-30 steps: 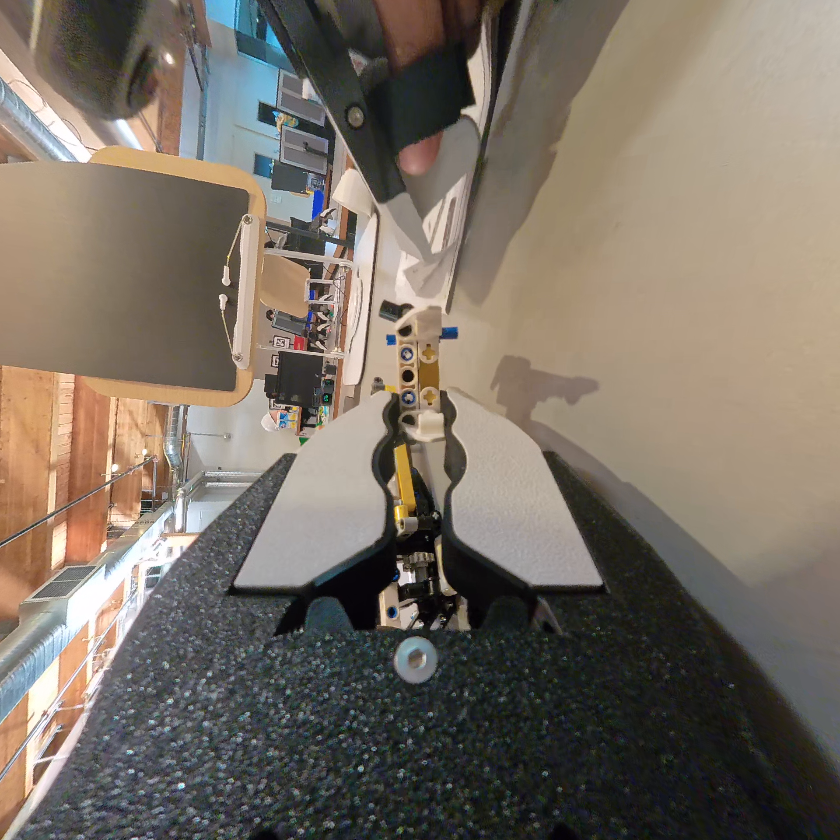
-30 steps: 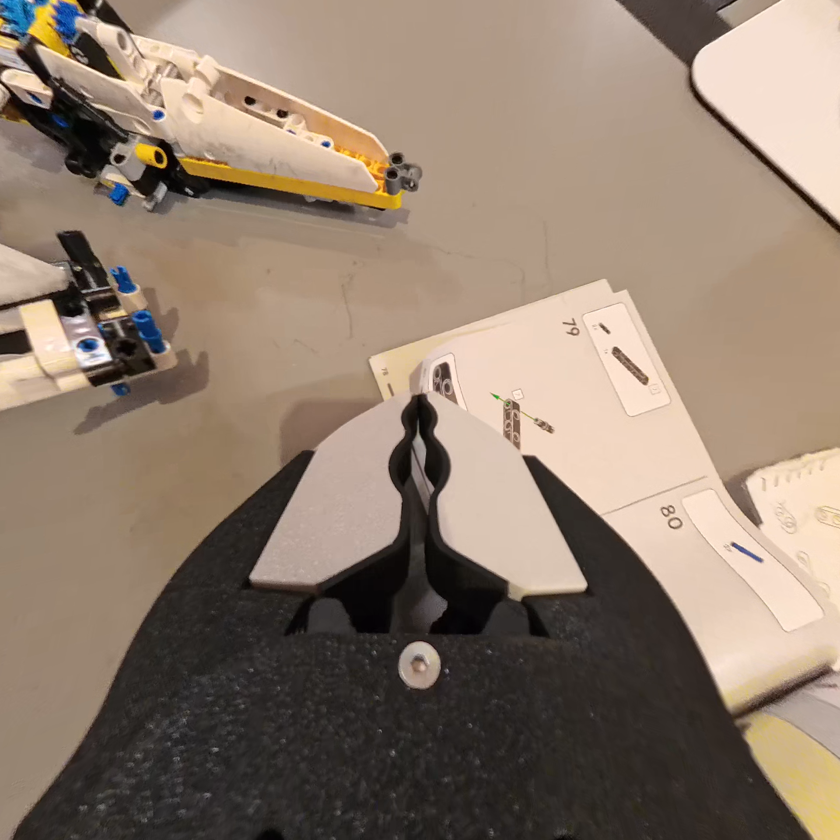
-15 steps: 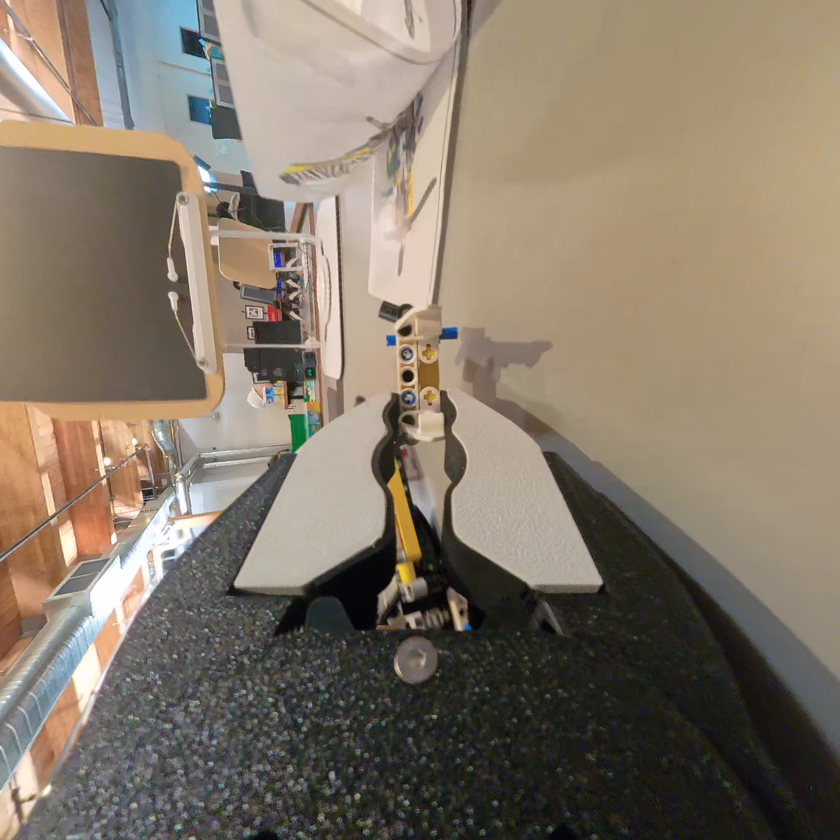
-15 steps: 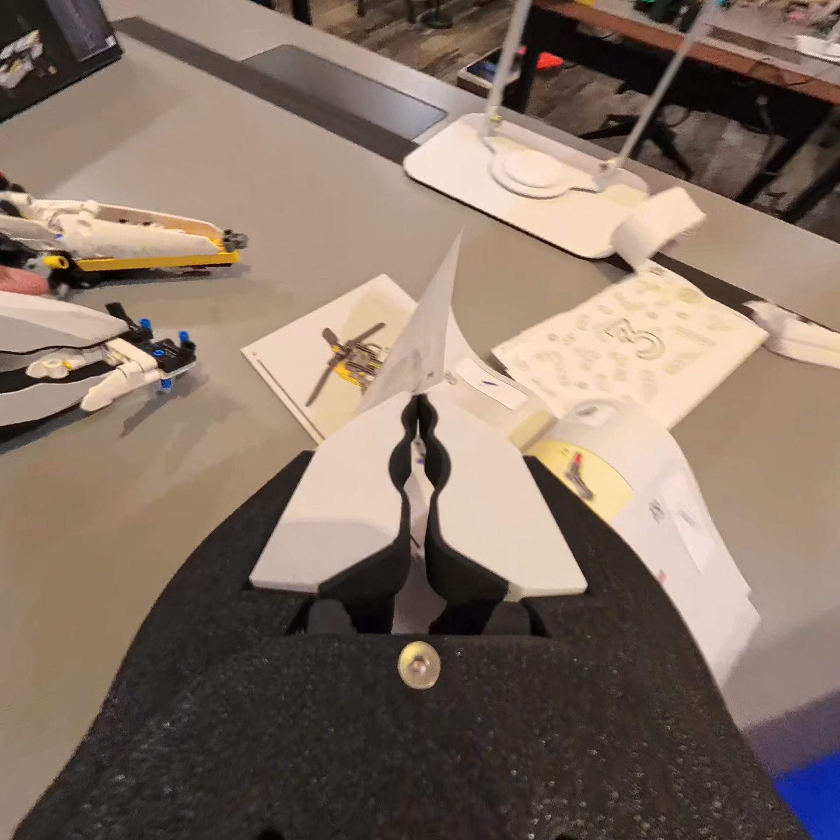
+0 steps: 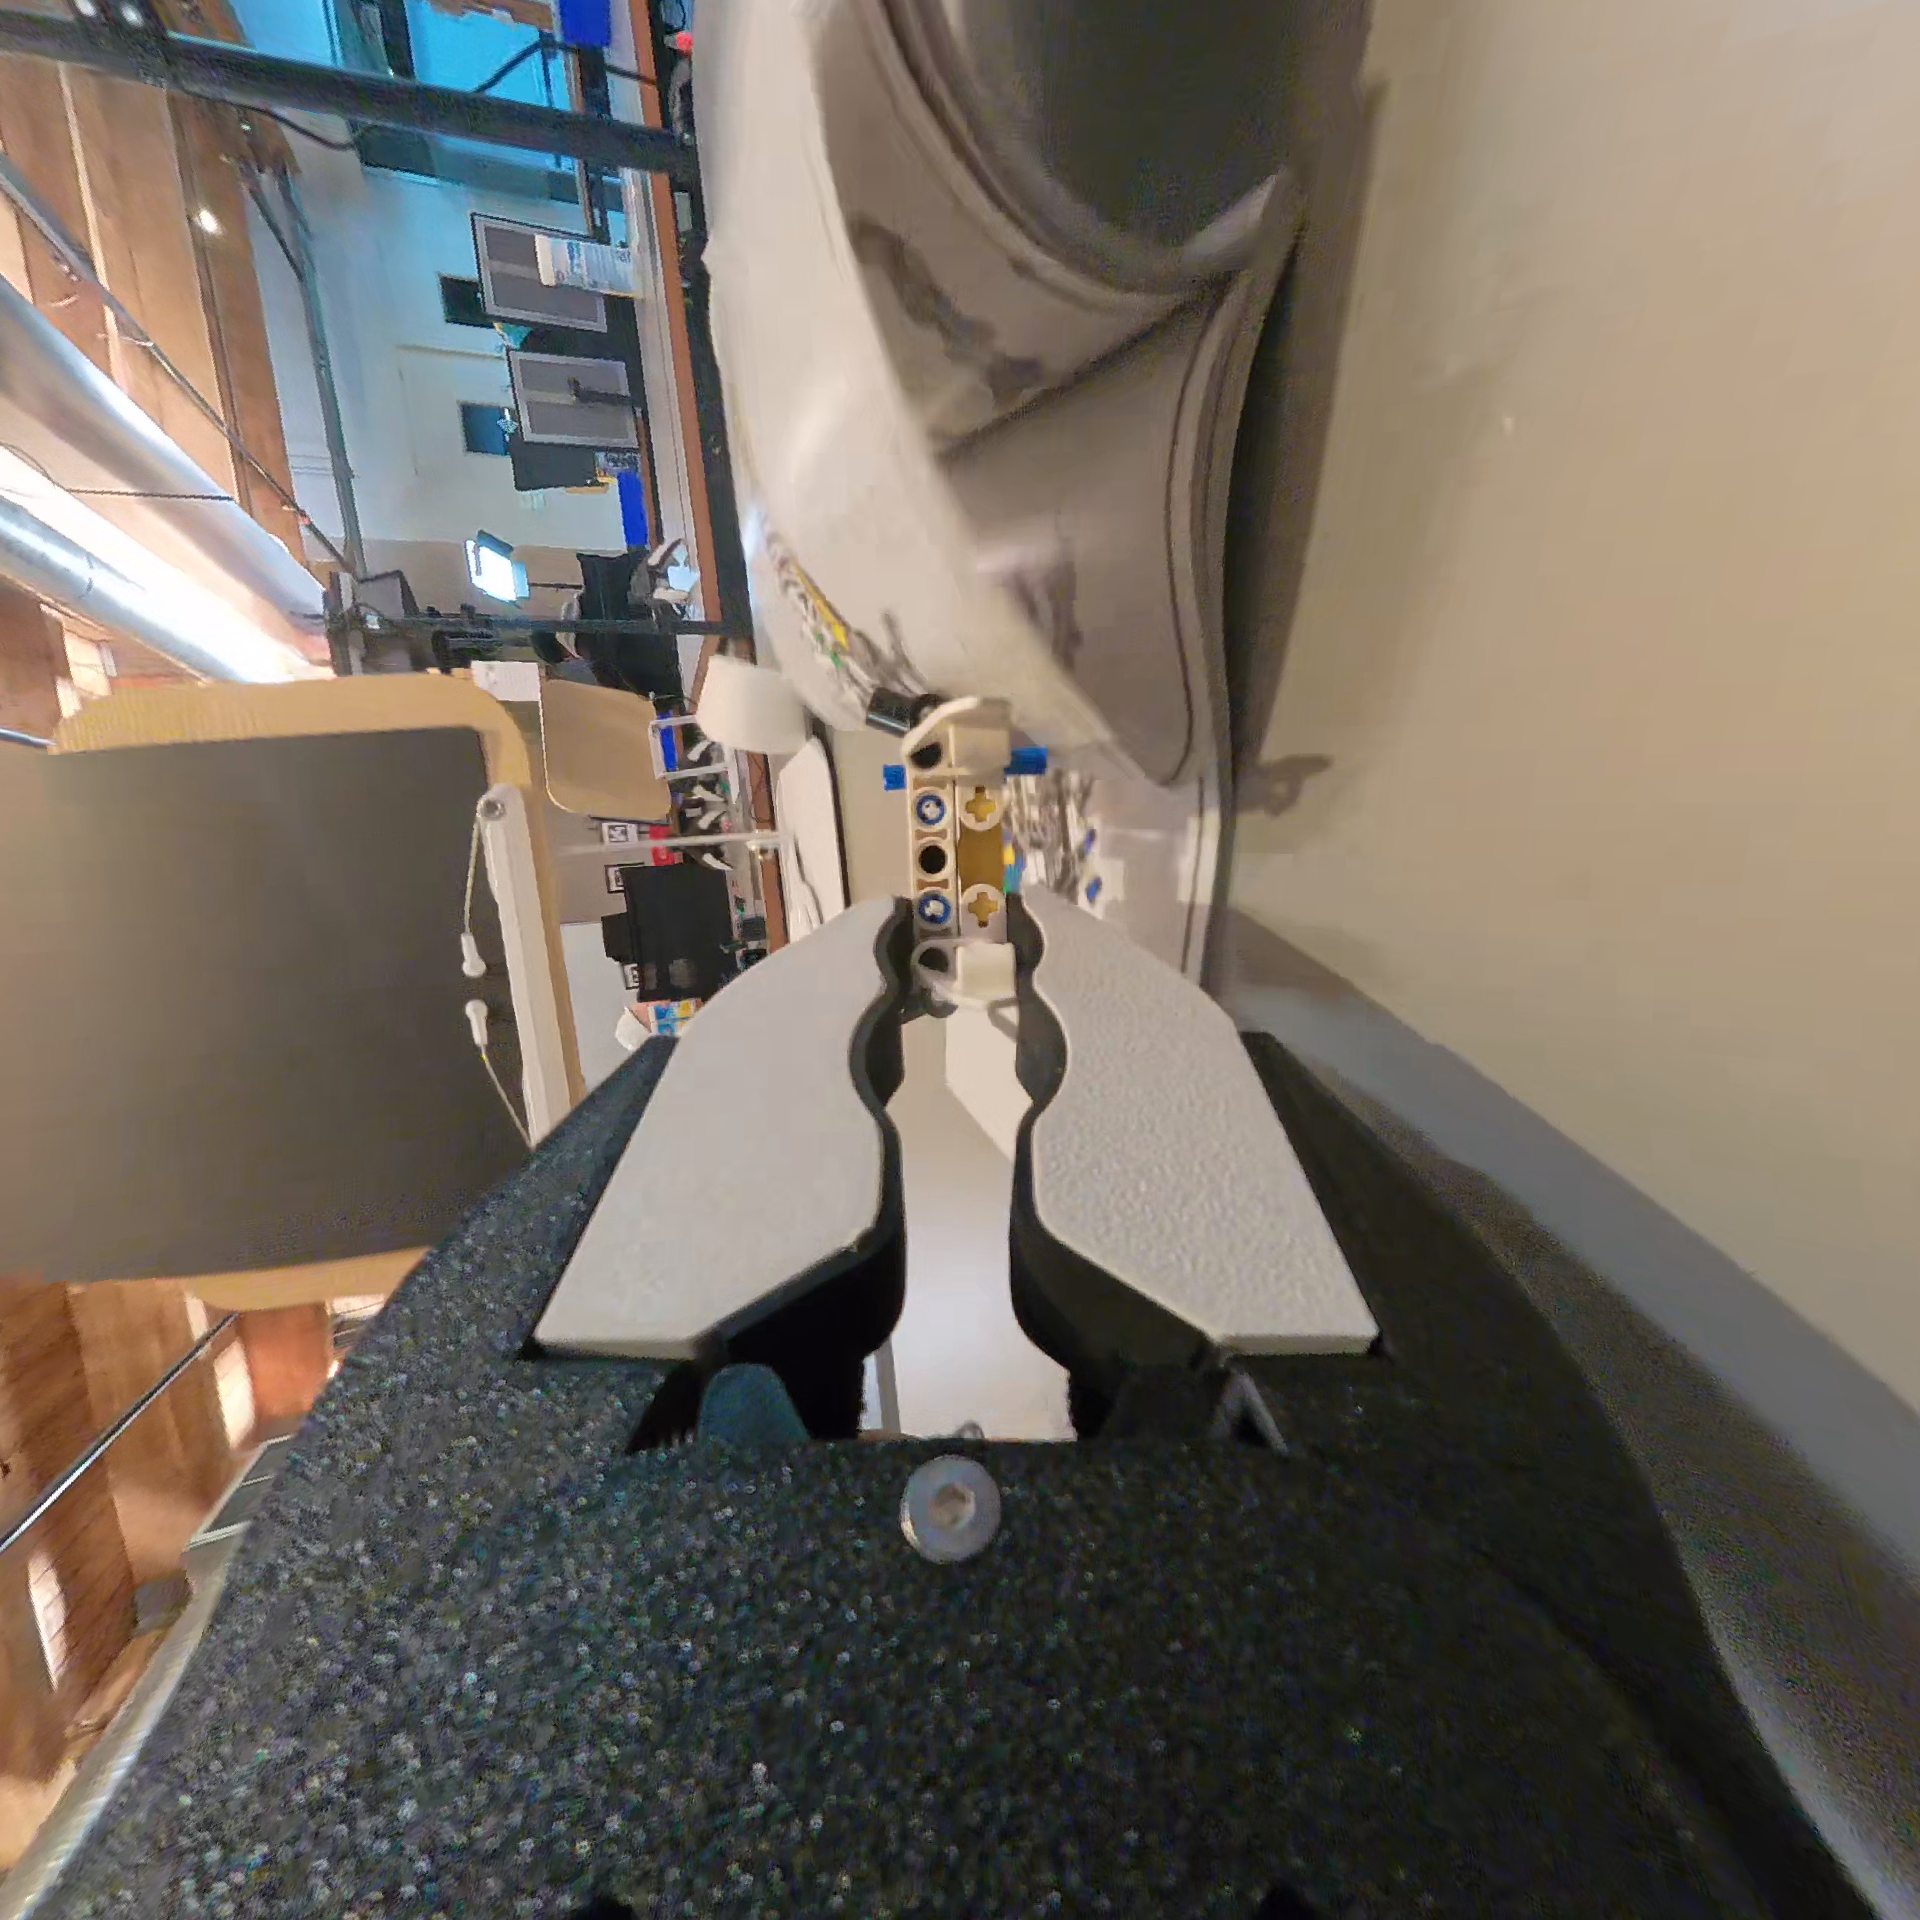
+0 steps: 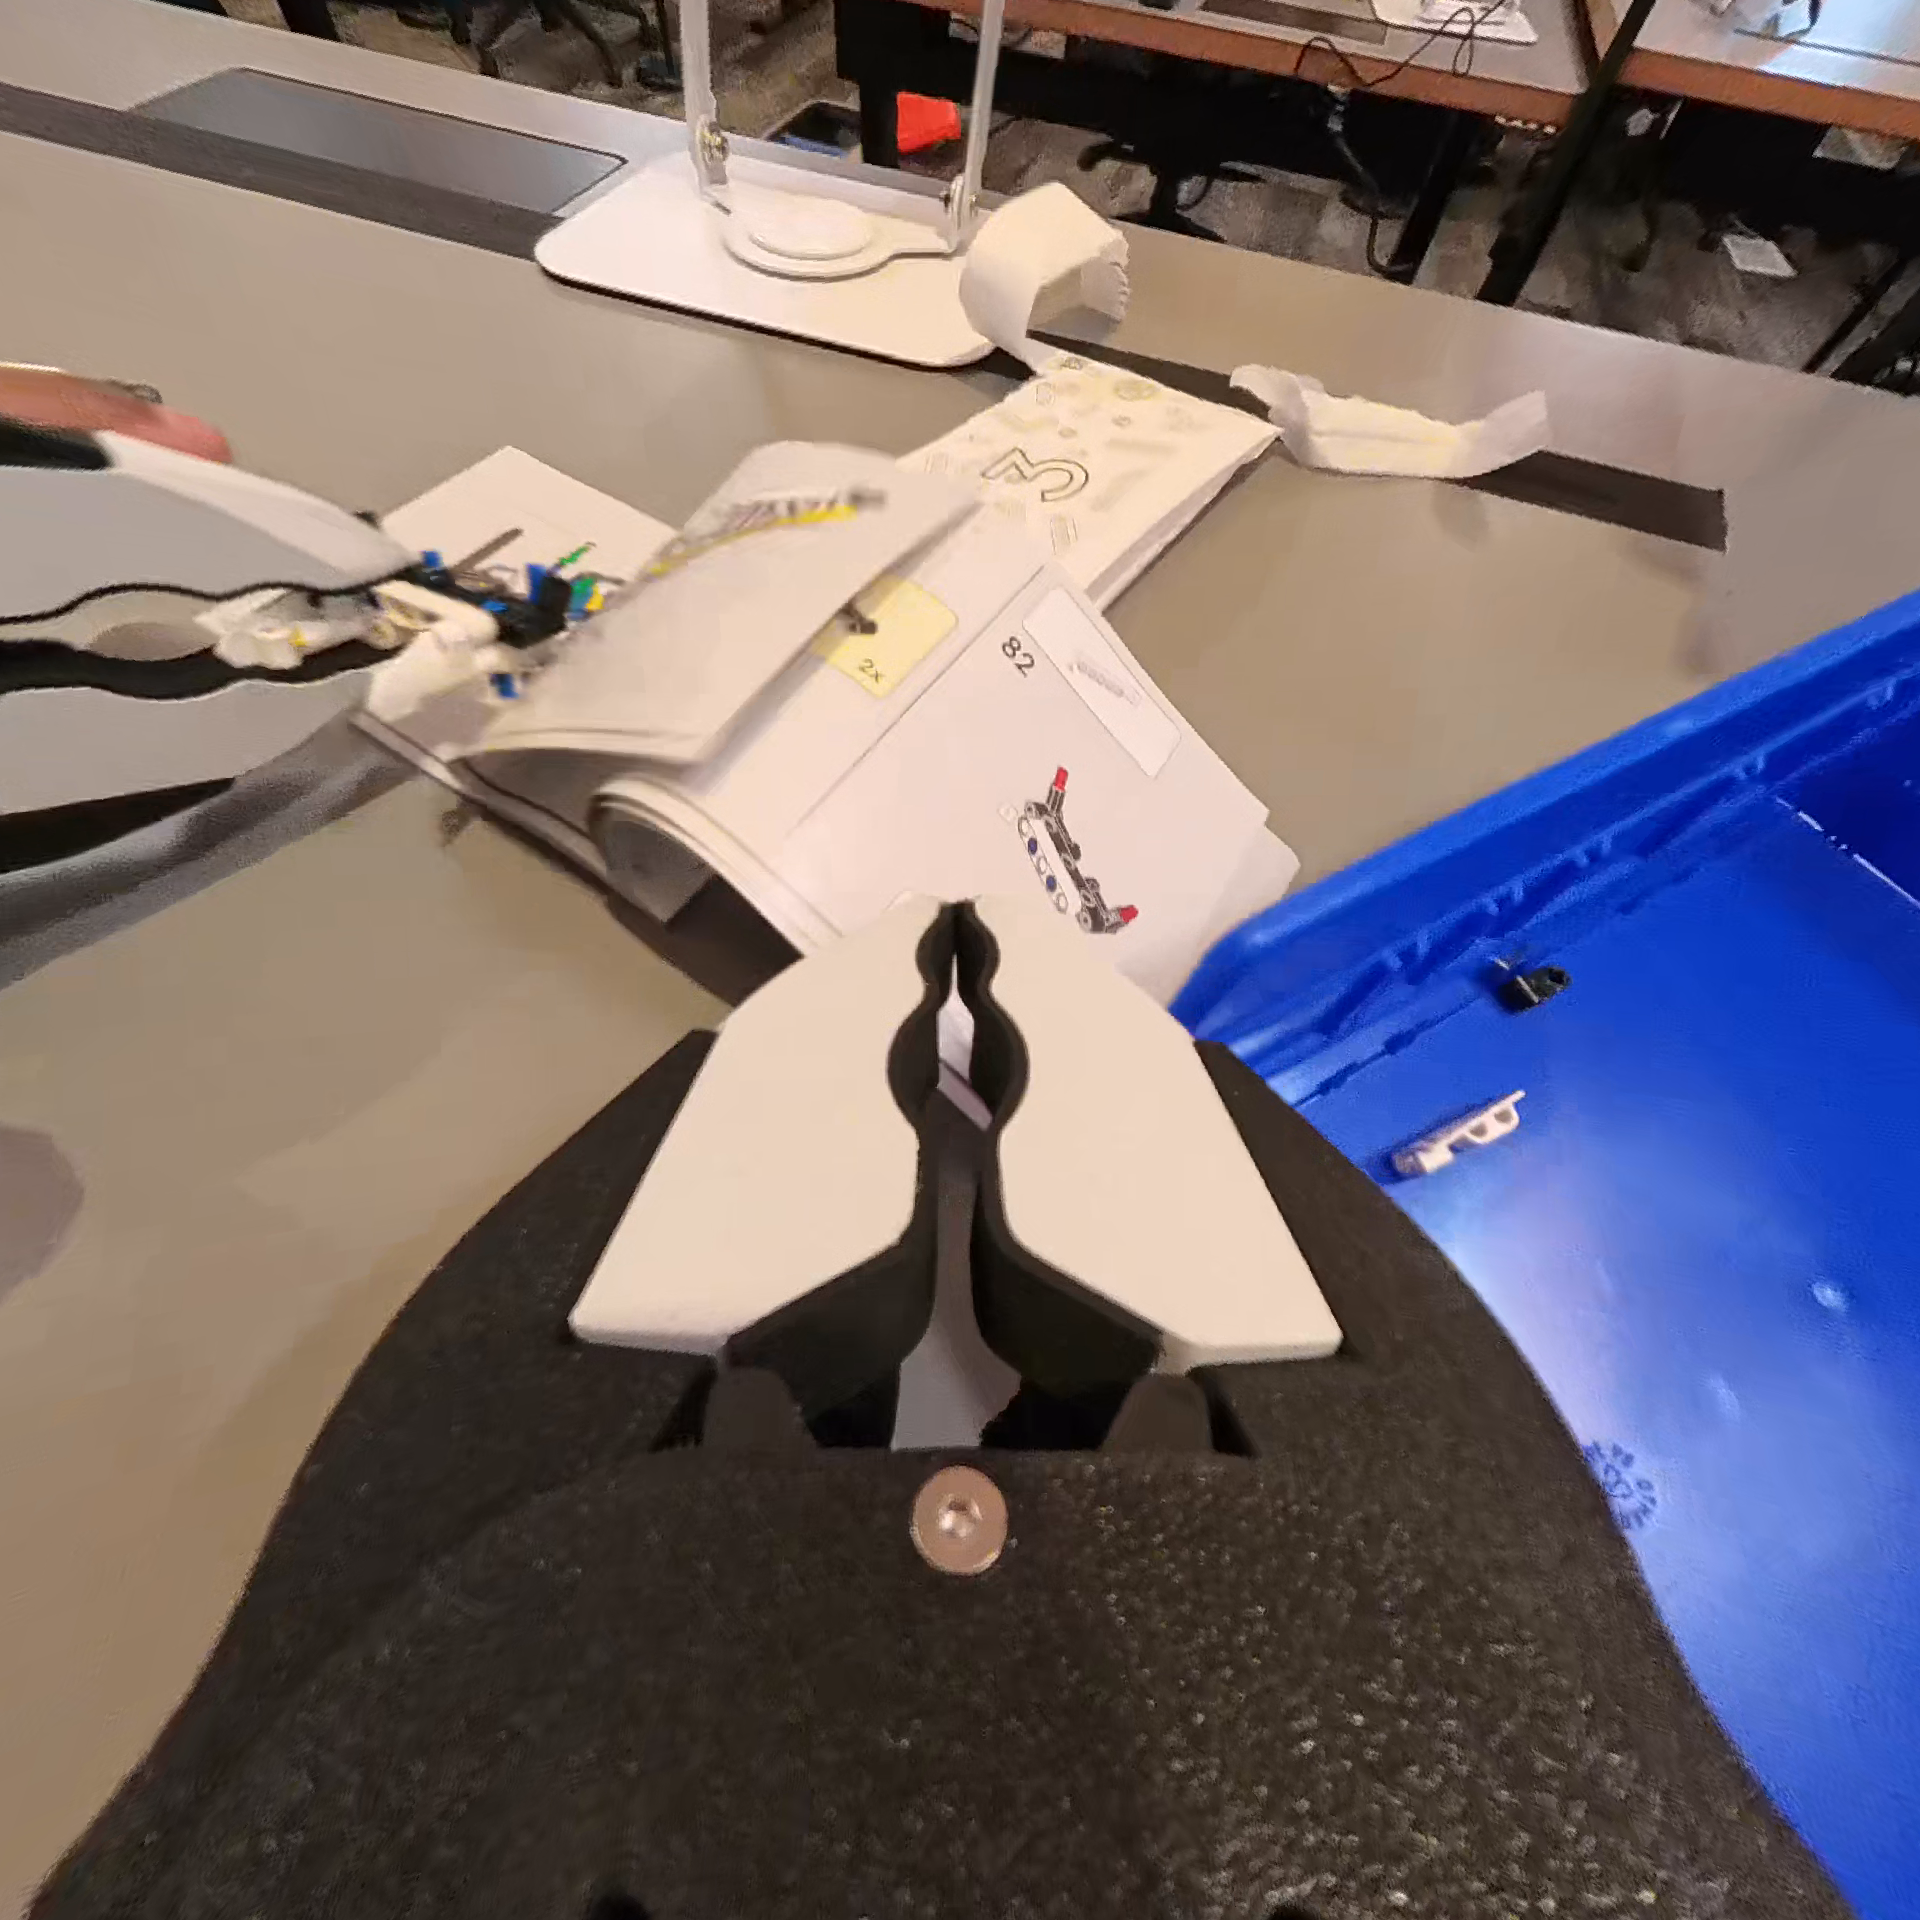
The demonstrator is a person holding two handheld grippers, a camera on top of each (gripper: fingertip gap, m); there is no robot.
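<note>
two grippers: left gripper clamps toy-brick assembly; right gripper closed.

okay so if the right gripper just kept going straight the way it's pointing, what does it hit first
Most likely the open instruction booklet: the right gripper, jaws shut, points down at its near page on the table. The blue bin lies off to its right. Depth is unclear.

Open workspace, desks, exposed ducts
</note>
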